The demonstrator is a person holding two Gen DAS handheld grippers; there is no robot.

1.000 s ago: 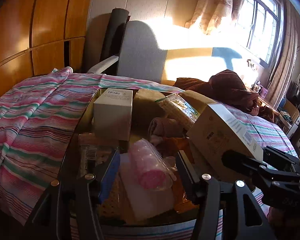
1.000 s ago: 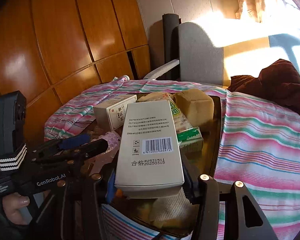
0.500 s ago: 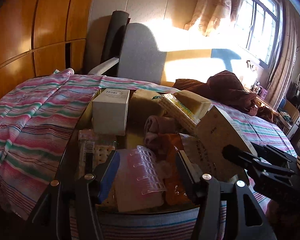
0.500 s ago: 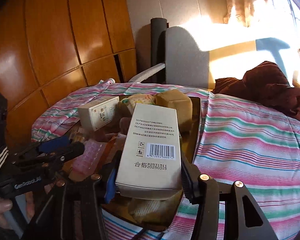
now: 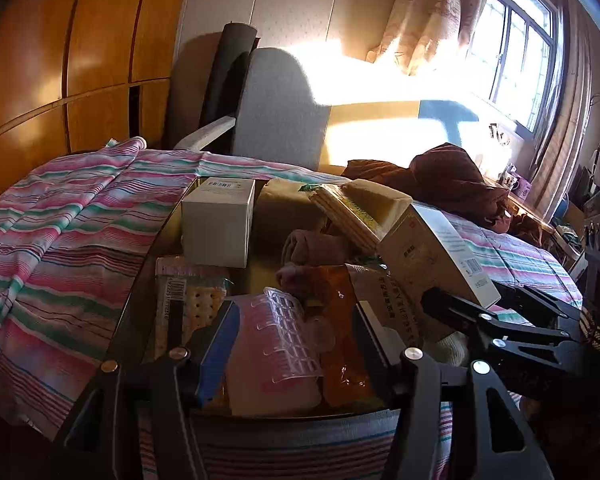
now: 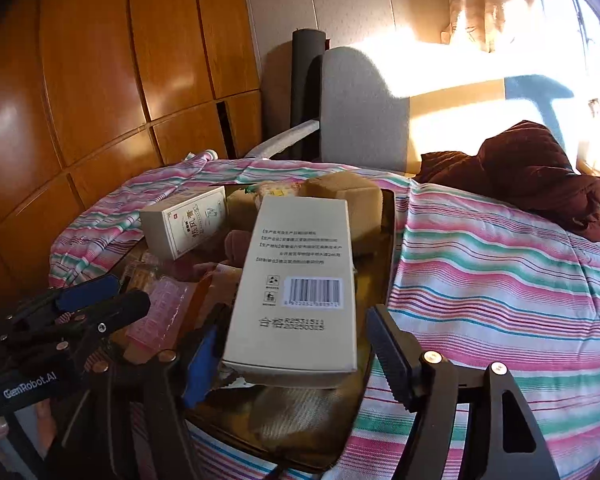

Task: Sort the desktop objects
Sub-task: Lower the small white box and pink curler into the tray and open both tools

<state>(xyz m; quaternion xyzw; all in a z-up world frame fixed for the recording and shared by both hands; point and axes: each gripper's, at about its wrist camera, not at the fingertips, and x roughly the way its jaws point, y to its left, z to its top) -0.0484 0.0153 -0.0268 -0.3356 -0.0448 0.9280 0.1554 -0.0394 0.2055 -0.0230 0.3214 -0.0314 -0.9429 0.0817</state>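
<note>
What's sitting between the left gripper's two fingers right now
In the left wrist view, a clear pack of pink hair rollers lies between the open fingers of the left gripper, on a glass tray, with an orange packet alongside.

on the dark tray (image 5: 140,300): two white cartons (image 5: 218,222) (image 5: 440,256), one cracker packet (image 5: 196,304), one pink blister pack (image 5: 284,328), one orange sachet (image 5: 340,344), one rolled mauve cloth (image 5: 312,246).

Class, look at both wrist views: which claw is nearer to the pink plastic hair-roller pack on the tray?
Left. The pink hair-roller pack lies between the left claw's fingers; the right claw is off to its right, around the barcoded box.
</note>
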